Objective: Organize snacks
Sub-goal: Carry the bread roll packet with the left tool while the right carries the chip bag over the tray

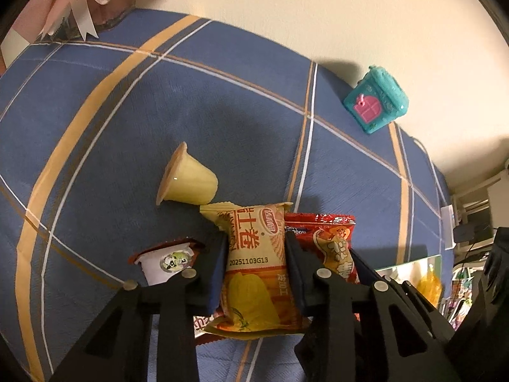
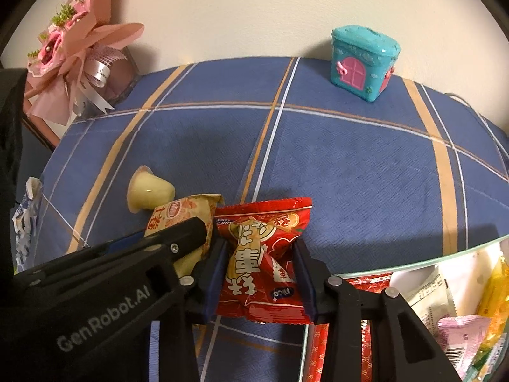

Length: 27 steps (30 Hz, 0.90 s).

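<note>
My left gripper (image 1: 256, 245) is shut on a yellow-orange snack packet (image 1: 254, 264), held above the blue checked cloth (image 1: 127, 127). My right gripper (image 2: 261, 254) is shut on a red snack packet (image 2: 261, 261); that packet also shows in the left wrist view (image 1: 334, 238), right beside the yellow one. The yellow packet (image 2: 178, 216) and the left gripper's body (image 2: 127, 273) show at the left of the right wrist view. A pale yellow jelly cup (image 1: 187, 178) lies on its side on the cloth. A white jelly cup (image 1: 165, 264) stands by the left finger.
A glass-rimmed container (image 2: 413, 261) with several snack packets sits at lower right. A teal toy house (image 2: 364, 62) stands at the cloth's far edge by the wall. A pink bouquet (image 2: 73, 51) is at far left. A blue-white packet (image 2: 25, 222) lies at the left edge.
</note>
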Motion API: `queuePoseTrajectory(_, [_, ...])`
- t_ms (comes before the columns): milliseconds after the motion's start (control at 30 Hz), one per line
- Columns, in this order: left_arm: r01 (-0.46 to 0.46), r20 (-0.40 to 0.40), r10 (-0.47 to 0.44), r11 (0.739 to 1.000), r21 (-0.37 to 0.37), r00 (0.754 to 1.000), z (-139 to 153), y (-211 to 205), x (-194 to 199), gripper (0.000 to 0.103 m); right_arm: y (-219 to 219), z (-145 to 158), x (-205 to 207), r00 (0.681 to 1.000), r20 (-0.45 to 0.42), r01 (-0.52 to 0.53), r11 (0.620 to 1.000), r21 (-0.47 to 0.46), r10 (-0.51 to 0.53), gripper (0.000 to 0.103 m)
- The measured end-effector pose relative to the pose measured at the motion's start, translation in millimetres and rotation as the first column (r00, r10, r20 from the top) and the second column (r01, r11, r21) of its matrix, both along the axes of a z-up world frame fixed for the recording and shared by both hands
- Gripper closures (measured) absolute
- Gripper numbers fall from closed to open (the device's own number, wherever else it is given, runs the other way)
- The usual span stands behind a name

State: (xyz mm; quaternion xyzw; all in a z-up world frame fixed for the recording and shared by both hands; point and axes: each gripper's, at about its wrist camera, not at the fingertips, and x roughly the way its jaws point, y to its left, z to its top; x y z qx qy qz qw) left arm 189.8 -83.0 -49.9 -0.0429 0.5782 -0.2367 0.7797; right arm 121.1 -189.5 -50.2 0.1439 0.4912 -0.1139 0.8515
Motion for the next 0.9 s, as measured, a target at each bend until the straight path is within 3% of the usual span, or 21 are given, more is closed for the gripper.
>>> queuePoseTrajectory(400, [-0.009, 0.048, 0.010, 1.000, -0.027, 0.999, 35, 8, -12, 0.067, -8, 37, -19, 0.998, 0.057, 0.024, 1.000, 0.011, -0.024, 0.060])
queuePoseTrajectory(667, [0.011, 0.068, -0.008, 0.999, -0.041, 0.998, 56, -1, -32, 0.067, -34, 57, -49, 0.993, 0.062, 0.098, 0.995, 0.003, -0.098, 0.060])
queuePoseTrajectory(900, [0.083, 0.083, -0.081, 0.996, -0.030, 0.993, 67, -22, -63, 0.067, -67, 75, -85, 0.979, 0.060, 0.198, 0.980, 0.000, -0.197, 0.060])
